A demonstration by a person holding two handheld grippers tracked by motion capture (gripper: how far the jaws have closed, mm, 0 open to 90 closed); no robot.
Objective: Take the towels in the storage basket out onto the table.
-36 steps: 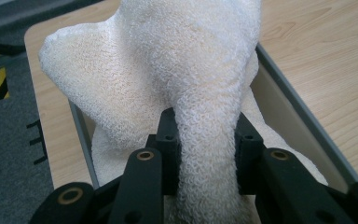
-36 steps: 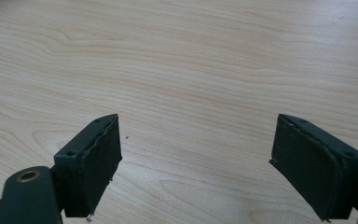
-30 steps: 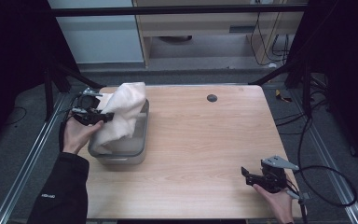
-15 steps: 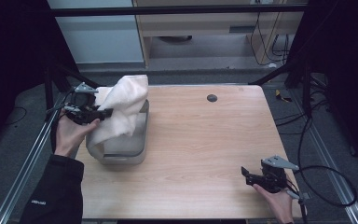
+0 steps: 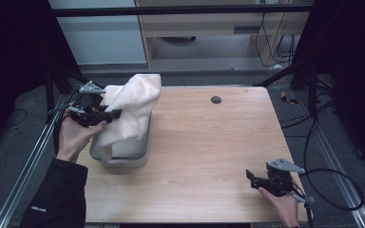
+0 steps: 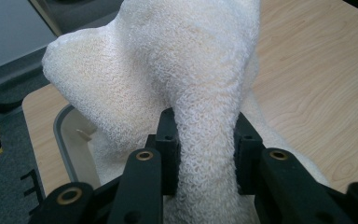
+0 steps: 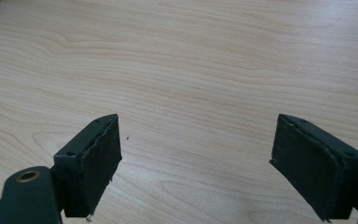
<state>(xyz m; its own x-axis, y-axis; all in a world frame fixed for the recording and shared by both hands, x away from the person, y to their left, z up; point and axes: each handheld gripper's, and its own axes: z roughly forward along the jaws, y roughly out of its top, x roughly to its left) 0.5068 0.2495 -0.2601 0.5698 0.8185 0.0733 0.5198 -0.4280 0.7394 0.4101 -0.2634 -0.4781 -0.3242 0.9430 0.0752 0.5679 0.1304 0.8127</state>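
At the bench's left end: a grey tub (image 5: 123,154) stood near the edge.
Towel: the white towel (image 5: 130,107) hung bunched above the tub, its lower folds trailing inside.
Left tongs: the left tongs (image 5: 116,113) were clamped on a thick fold of the towel.
Right tongs: the right tongs (image 5: 249,176) stood apart over bare wood at the near right corner, holding nothing.
Bench: pale wood (image 5: 209,142), with a dark round hole (image 5: 216,99) far back.
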